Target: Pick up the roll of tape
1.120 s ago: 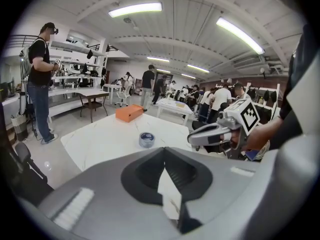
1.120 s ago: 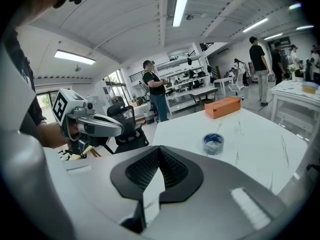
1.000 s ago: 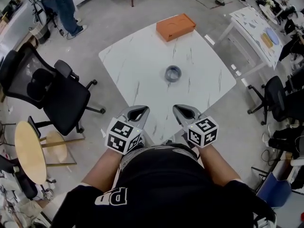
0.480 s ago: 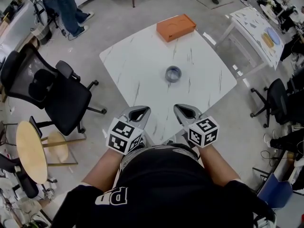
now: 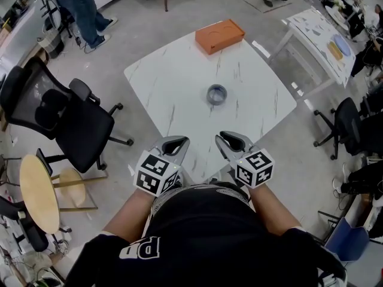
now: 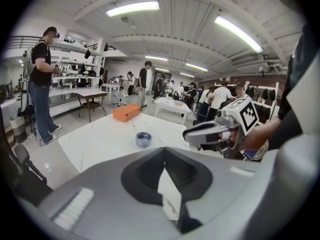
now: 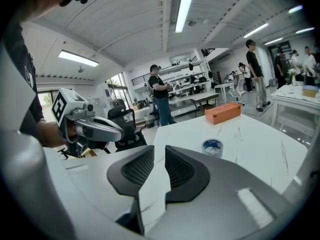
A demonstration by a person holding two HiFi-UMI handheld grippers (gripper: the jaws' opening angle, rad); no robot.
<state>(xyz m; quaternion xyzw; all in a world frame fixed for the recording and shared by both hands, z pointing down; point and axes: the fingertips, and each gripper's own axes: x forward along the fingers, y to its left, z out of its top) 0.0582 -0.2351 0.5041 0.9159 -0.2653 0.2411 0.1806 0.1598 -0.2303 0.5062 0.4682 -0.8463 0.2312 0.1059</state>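
The roll of tape (image 5: 216, 94), grey with a blue core, lies flat near the middle of the white marble table (image 5: 179, 76). It also shows in the left gripper view (image 6: 144, 139) and the right gripper view (image 7: 212, 146). Both grippers hover side by side over the table's near corner, well short of the roll. My left gripper (image 5: 173, 143) has its tips touching (image 6: 164, 149) and holds nothing. My right gripper (image 5: 230, 140) shows a narrow gap between its jaws (image 7: 159, 149), with nothing in it.
An orange box (image 5: 219, 35) sits at the table's far edge. A black office chair (image 5: 66, 115) and a small round wooden table (image 5: 37, 190) stand to the left. Another white table (image 5: 323, 34) and a chair (image 5: 350, 121) are on the right. People stand in the background.
Both grippers have edged slightly forward over the table corner. The tape and box have not moved.
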